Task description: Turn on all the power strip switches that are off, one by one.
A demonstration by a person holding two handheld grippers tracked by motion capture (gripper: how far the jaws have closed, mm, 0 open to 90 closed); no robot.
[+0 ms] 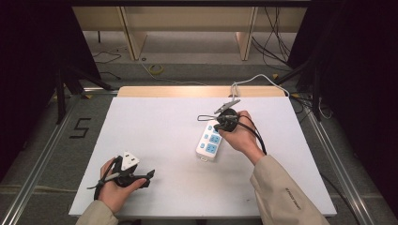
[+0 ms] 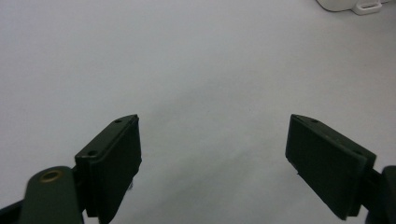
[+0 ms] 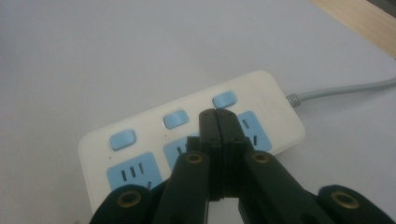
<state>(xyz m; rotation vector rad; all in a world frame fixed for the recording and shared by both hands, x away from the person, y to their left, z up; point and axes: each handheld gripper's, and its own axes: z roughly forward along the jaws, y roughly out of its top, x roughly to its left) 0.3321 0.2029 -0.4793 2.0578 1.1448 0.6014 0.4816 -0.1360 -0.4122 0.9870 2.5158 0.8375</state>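
Left claw (image 1: 148,176) rests spread and empty on the white surface (image 1: 155,136), near my edge. Right claw (image 3: 218,122), jaws pressed together with nothing between, hovers over the power strip (image 3: 140,128) at its middle switch (image 3: 176,118). Looks like switch-pressing; next, push straight down.
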